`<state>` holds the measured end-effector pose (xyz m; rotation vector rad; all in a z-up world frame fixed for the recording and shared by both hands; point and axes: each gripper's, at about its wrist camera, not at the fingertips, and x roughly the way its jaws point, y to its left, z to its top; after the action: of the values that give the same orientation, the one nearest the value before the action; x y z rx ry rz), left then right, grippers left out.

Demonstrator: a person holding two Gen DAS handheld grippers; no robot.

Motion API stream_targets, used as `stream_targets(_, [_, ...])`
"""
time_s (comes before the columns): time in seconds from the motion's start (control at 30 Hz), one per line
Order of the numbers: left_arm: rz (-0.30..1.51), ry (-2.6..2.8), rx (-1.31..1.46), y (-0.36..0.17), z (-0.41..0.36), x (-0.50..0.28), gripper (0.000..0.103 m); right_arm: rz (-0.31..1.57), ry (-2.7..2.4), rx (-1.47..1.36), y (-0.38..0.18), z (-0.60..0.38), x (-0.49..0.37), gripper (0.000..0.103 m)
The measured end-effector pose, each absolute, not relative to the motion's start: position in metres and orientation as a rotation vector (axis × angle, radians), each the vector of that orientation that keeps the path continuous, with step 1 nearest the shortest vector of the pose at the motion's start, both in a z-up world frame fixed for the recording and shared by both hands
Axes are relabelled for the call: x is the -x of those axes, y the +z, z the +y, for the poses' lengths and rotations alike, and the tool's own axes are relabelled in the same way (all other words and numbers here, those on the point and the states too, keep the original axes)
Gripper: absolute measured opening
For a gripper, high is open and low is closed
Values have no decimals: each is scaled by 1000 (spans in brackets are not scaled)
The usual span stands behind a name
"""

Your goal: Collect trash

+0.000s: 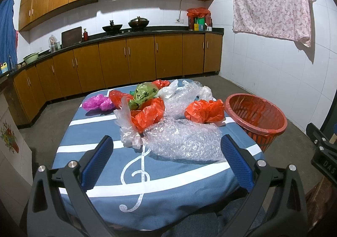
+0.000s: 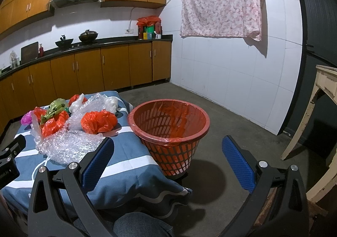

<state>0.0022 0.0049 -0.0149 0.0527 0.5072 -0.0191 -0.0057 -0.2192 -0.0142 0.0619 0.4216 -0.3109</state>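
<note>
Left tongs [image 1: 166,160] are spread wide with nothing between their blue pads, held level over the near edge of the table [image 1: 101,138], which is covered by a blue cloth with white stripes and a treble clef. Just ahead of them, between the two fingers' lines, lies a crumpled sheet of bubble wrap [image 1: 185,142], touching a clear plastic bag [image 1: 126,123] to its left. Beyond these the left wrist view alone shows the whole heap plainly: orange bags [image 1: 205,110], a green bag with paw prints [image 1: 145,93], a pink bag [image 1: 96,103] far left, and white plastic [image 1: 168,89] at the back. The red basket [image 1: 258,119] stands ahead and to the right of these tongs, beside the table, and a black part of the other tool shows at the right edge. Right tongs [image 2: 167,160], seen in their own view, are equally wide apart and hold nothing; they point past the table's right corner at the red basket [image 2: 168,131], which sits directly ahead between the fingers and has an orange liner inside. From here the basket's slotted wall and its place on the floor are clear, as is a cream wooden table leg [image 2: 311,115] far right. The heap [image 2: 69,129] lies ahead and to the left of these tongs. A denim-clad knee [image 2: 139,224] shows below them.
</note>
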Motion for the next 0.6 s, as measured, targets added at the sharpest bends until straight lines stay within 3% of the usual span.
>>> stream_targets(0.6, [565, 84, 3, -35, 34, -16, 99, 413, -278, -69, -14, -218, -6, 101])
